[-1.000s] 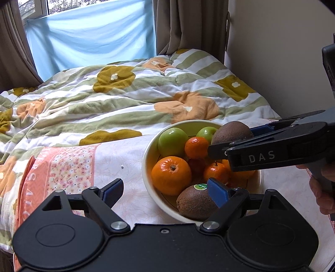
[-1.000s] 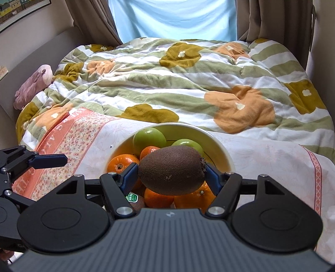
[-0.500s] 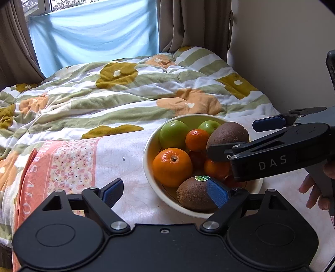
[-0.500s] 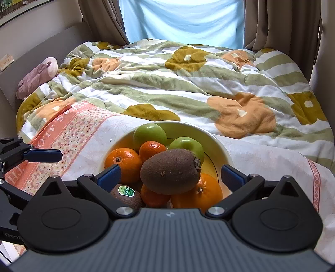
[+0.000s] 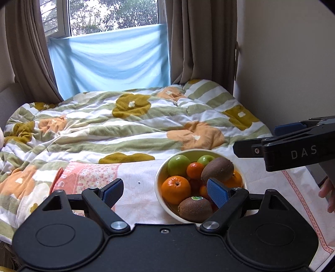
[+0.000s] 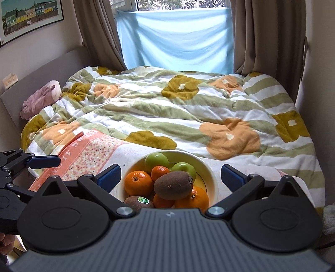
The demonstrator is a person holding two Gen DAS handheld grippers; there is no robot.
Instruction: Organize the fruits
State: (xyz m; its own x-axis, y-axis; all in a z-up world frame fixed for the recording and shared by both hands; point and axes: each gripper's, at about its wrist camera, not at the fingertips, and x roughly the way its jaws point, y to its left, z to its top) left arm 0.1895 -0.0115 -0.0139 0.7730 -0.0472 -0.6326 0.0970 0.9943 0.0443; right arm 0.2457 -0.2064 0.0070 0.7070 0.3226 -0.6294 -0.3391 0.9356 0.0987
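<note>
Released from the right gripper [image 6: 170, 174], whose jaws have just been opening wide, the kiwi [image 6: 173, 185] now tops the bowl [image 6: 213, 182]; both grippers pull back, the left gripper [image 5: 165, 191] wide and empty. Placing looks finished; no loose fruit shows, even toward nine o'clock.

Soft daylight comes through the window [image 5: 113, 14] behind the pale blue cloth [image 6: 175, 39], leaving gentle shadows. Both views are sharp, with fisheye bending and dark corners at the edges.
</note>
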